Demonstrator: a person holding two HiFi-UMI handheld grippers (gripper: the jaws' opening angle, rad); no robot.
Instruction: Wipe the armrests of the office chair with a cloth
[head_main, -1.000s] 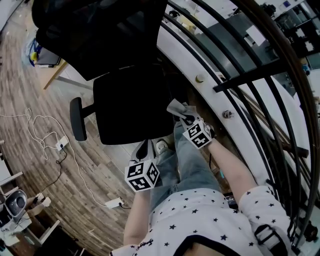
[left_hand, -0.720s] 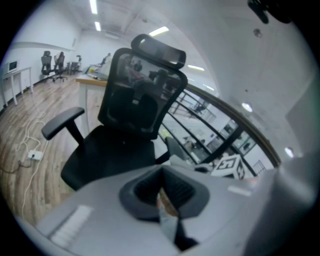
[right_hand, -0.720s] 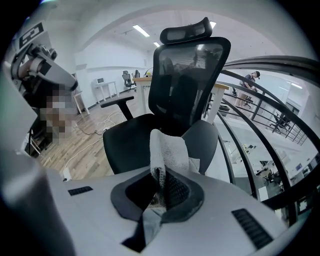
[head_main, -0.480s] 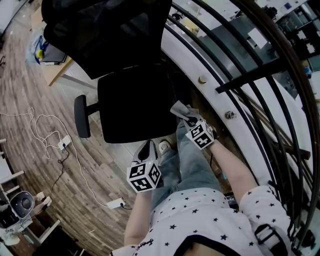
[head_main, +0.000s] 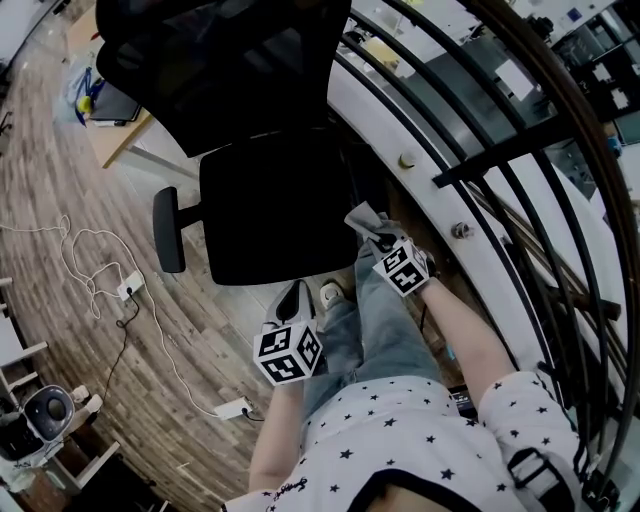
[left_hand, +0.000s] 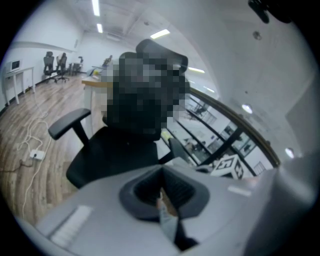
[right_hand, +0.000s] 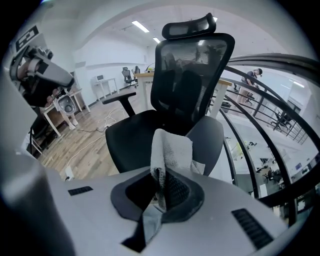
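**Loose cloth, free-rolling chair: main risks**

The cloth (right_hand: 172, 146) is pinched by its lower edge in the right gripper (right_hand: 163, 176), jaws closed on it and most of the fabric standing free above them. In the head view it sits at 3 o'clock of the seat of the office chair (head_main: 272, 212), about where the near armrest (left_hand: 178, 148) should be. Can't tell if it touches the pad yet. The left gripper (left_hand: 161, 173) has jaws together w/ nothing in them and hangs at 6 o'clock of the seat, off the chair.

Risks, as I judge them:
- Thin bite on the cloth, so a hard drag along the pad could pull it out or bunch it.
- Nothing braces the chair (left tool is free for that), so a sideways push may swivel or roll it away.
- The far armrest (head_main: 168, 230) is at 9 o'clock, across the seat; reaching it means leaning over or walking round.

Room: wood-plank floor (head_main: 60, 215), w/ a white cable (head_main: 85, 255) and power strip (head_main: 125, 288) at 8 o'clock, a trip or snag risk on that walk. A curved dark railing (head_main: 500, 160) crowds the right elbow at 3 o'clock. A desk (head_main: 120, 145) stands at 11 o'clock.
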